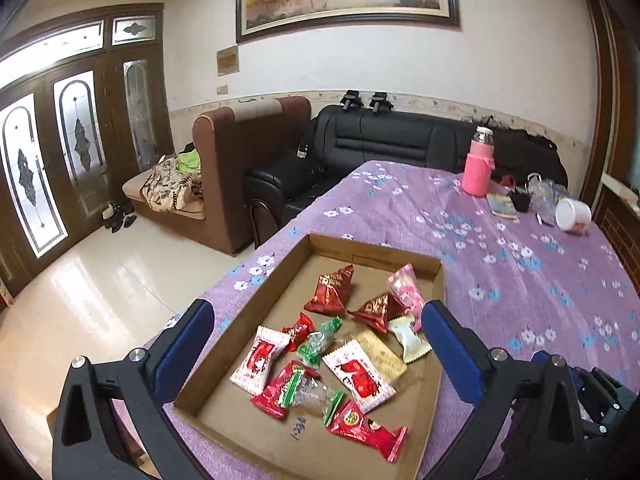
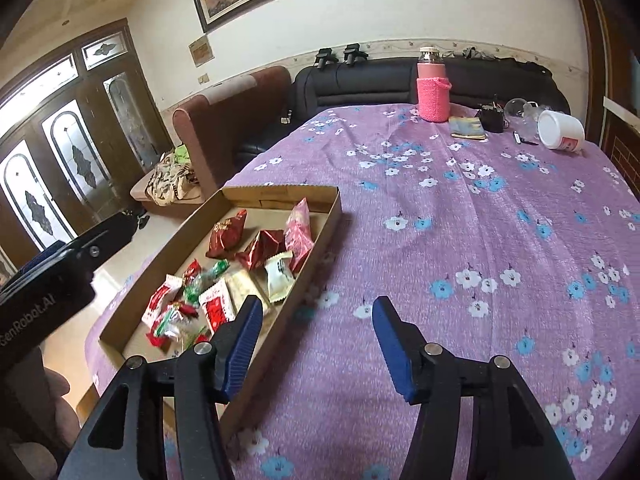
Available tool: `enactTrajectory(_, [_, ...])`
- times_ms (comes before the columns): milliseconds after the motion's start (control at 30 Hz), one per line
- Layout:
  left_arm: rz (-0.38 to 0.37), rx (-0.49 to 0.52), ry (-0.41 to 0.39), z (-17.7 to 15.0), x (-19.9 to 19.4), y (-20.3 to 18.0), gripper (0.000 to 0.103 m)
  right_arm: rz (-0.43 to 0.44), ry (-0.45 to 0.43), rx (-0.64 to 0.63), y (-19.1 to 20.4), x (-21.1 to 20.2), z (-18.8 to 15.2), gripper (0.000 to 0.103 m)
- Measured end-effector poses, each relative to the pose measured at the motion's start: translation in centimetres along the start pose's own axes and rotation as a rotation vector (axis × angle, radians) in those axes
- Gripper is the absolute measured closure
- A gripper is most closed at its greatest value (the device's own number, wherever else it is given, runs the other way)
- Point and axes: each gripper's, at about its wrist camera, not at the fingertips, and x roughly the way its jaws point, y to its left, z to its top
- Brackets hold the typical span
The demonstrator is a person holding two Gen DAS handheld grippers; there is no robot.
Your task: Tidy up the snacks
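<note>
Hovering over the near end of a shallow cardboard tray point(image 1: 256, 304), the left gripper point(image 1: 316, 344) points down at a slant with its blue pads spread as wide as they go, one pad over the tray's left wall and the other over its right side, and nothing held between them. Below it the snacks point(image 1: 320, 360) lie loose on the tray floor: white and red packets, green-ended sweets, a long red packet point(image 1: 366, 430) nearest the camera, two dark red pyramid-shaped packets point(image 1: 332, 288) farther back and a pink packet point(image 1: 406, 292) by the right wall.

The right gripper point(image 2: 316, 340) also tilts downward, its pads partly apart and empty; its left pad sits over the tray's near right corner, its right pad over the purple flowered cloth point(image 2: 460, 240) beside the tray. No snacks lie on the cloth near it.

Only the right wrist view shows the body of the left gripper, a black housing at the left edge, above the tray's left side. Only the left wrist view shows handwriting on the tray floor near the long red packet, too small to read.

At the table's far end stand a pink bottle point(image 2: 432, 88), a tipped white cup point(image 2: 560, 130) and some small clutter. Behind are a black sofa point(image 1: 380, 136) and a brown sofa point(image 1: 240, 152).
</note>
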Motion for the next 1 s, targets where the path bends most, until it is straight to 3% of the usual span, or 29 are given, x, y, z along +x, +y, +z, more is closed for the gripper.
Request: enactTrajectory(1000, [-0.075,0.032,0.108,-1.8,1.0,-1.3,0.000,-0.004,0.024,-0.043,1.5,0.1,-1.3,0.040])
